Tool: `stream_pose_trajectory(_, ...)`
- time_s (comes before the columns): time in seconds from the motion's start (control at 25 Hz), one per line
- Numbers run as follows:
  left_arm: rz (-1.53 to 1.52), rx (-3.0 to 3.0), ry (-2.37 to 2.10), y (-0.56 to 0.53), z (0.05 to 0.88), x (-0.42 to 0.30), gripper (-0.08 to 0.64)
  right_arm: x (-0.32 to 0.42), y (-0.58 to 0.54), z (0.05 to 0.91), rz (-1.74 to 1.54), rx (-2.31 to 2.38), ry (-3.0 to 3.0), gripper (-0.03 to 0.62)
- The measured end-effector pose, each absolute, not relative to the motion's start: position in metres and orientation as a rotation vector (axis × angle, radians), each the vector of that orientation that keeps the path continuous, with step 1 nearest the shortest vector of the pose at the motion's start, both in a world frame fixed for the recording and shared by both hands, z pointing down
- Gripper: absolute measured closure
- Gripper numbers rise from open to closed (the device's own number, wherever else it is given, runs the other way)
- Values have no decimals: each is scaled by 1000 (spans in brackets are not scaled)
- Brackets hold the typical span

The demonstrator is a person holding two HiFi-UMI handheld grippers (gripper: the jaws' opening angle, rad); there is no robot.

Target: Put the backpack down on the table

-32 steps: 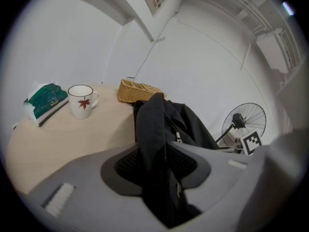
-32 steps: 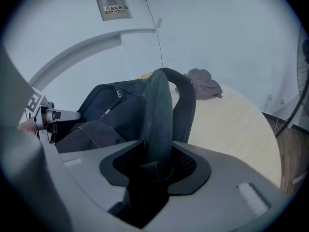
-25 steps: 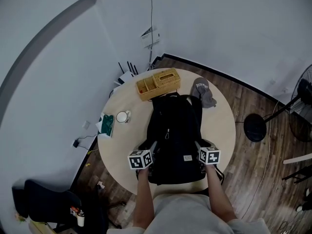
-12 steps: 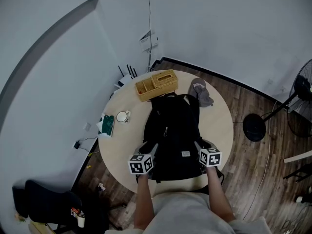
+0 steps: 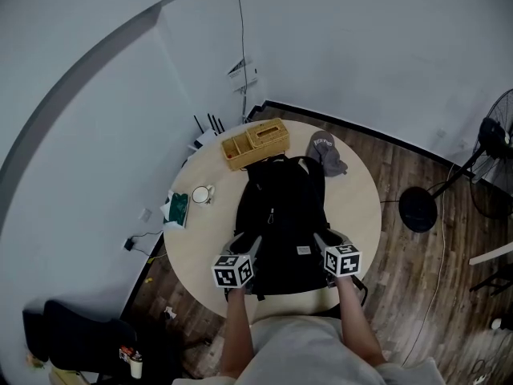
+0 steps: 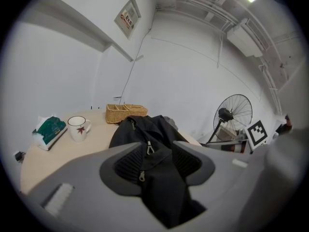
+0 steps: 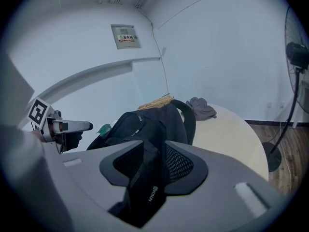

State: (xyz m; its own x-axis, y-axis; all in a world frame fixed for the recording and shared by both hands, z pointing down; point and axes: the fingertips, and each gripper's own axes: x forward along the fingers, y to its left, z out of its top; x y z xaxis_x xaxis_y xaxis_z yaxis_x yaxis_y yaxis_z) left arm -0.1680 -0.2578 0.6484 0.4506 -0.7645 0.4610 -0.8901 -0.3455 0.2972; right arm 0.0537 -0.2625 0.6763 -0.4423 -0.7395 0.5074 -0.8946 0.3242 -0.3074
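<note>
Left tongs: clamped on a fold of black fabric with a zip, at the near left corner of the backpack. Right tongs: clamped on black fabric at the near right corner of the same bag.

The backpack lies lengthwise across the middle of the round worktop, with its near end at the edge closest to the person. Its far end is just beside a wicker basket.

A grey cap lies to the right of the bag's far end. A white mug and a green tissue pack stand apart to the bag's left, near the worktop's rim.
</note>
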Motion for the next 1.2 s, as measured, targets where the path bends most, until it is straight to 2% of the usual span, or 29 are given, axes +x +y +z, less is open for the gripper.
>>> stream_pose_trajectory(0.36,314,2221,-1394,-257,640,-166,327,48,-258,666,778,1468,-2343,463)
stream_pose_trajectory(0.44,306,2232,-1395,-256,637,-165,370,47,-257,664,774,1465,-2355,468)
stream_pose_trajectory(0.52,292,2241,-1395,-255,634,-163,424,47,-256,661,770,1466,-2369,511)
stream_pose_trajectory(0.76,284,2260,-1373,-253,632,-158,499,42,-254,657,745,1458,-2388,592)
stream_pose_trajectory(1.2,325,2274,-1346,-250,638,-148,502,42,-253,653,737,1480,-2378,592)
